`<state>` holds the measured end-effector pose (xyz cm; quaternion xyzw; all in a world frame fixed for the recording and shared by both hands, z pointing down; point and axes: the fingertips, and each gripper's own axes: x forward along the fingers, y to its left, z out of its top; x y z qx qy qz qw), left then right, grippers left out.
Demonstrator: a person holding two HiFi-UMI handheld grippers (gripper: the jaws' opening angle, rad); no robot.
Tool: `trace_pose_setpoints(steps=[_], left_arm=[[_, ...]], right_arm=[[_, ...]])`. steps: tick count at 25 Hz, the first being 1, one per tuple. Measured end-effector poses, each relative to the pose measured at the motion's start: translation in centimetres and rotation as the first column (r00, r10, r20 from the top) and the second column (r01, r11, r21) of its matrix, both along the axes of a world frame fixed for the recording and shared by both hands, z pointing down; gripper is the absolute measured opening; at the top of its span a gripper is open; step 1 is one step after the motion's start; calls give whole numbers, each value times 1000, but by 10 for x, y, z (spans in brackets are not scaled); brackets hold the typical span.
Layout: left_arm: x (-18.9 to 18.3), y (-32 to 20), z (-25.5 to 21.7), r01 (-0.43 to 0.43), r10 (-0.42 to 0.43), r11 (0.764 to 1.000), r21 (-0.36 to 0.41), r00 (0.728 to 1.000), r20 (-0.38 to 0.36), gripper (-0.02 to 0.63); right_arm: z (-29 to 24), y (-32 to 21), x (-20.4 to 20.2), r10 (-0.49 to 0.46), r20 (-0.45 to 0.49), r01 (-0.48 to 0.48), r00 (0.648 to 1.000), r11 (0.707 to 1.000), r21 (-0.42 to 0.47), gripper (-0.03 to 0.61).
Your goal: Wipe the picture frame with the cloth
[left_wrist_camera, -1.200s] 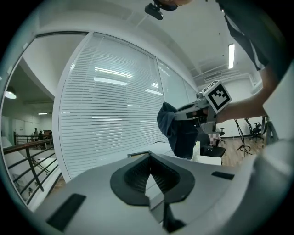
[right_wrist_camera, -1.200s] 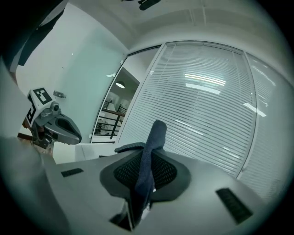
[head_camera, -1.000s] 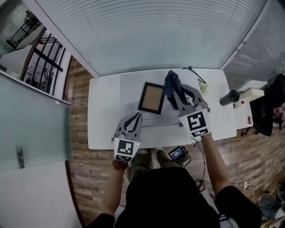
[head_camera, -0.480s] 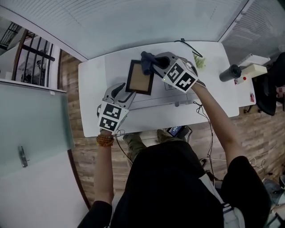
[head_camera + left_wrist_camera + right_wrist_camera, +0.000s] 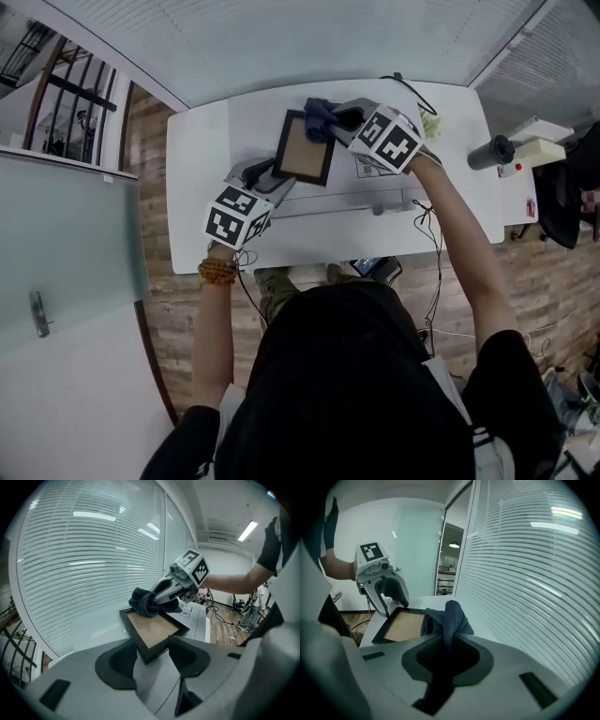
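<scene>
Cloth (image 5: 322, 114) on the picture frame (image 5: 302, 150), wiping barely begun.
My right gripper (image 5: 447, 641) pinches the cloth at the far corner; my left gripper (image 5: 151, 652) gapes around the near corner.

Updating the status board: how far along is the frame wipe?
Done: the right gripper is shut on the cloth, which rests on the far corner of the picture frame. In hand: the left gripper, jaws just opened, straddles the near corner without clearly clamping it. Left: wiping across the rest of the frame.
</scene>
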<state>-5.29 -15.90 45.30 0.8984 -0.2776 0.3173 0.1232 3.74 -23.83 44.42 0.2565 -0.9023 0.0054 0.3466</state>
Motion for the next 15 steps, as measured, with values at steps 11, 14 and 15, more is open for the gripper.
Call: trace_pose_setpoints(steps=[11,14,15], left_arm=[[-2,-2,0,-36,36,999,-7,999,-16,218],[-2,-3,0,-34,33,999,-8,999,-25,216],[-2,-4,0,-32,32,999,-12,999,-25,215]], right_arm=[[1,1,-4,26,6,-26,1000,998,60,31],[1,0,-4,32,25,-34,999,997,75,32],[1,0,-4,32,28,-34,999,996,77,31]])
